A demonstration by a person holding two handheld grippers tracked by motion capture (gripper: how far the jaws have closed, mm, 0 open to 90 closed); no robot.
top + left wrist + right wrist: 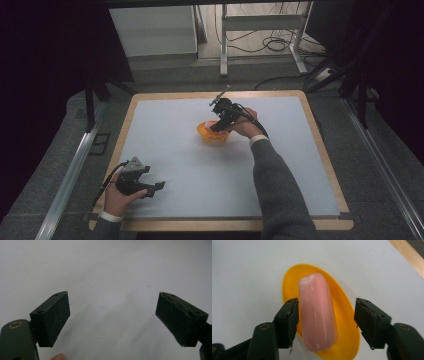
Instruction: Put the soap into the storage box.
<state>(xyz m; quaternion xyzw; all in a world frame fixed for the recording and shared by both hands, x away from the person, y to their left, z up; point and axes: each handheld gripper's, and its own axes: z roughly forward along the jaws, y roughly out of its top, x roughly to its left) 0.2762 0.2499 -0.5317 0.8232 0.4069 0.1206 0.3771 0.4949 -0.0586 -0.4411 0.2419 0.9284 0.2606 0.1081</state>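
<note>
Judging by how things lie, the placing looks done: the pink bar (318, 312) rests in the yellow dish (342, 315) far right of the tabletop's (175, 130) middle, the right tool (327, 322) parted around it. The high view adds the left tool (152, 189), agape near-left.

We are counting one yellow bowl (212, 133), one pink sausage-shaped piece (318, 312) lying in it, two handheld grippers, the left gripper (156, 187) and the right gripper (216, 127), one white-topped table (175, 150), two sleeved forearms.
</note>
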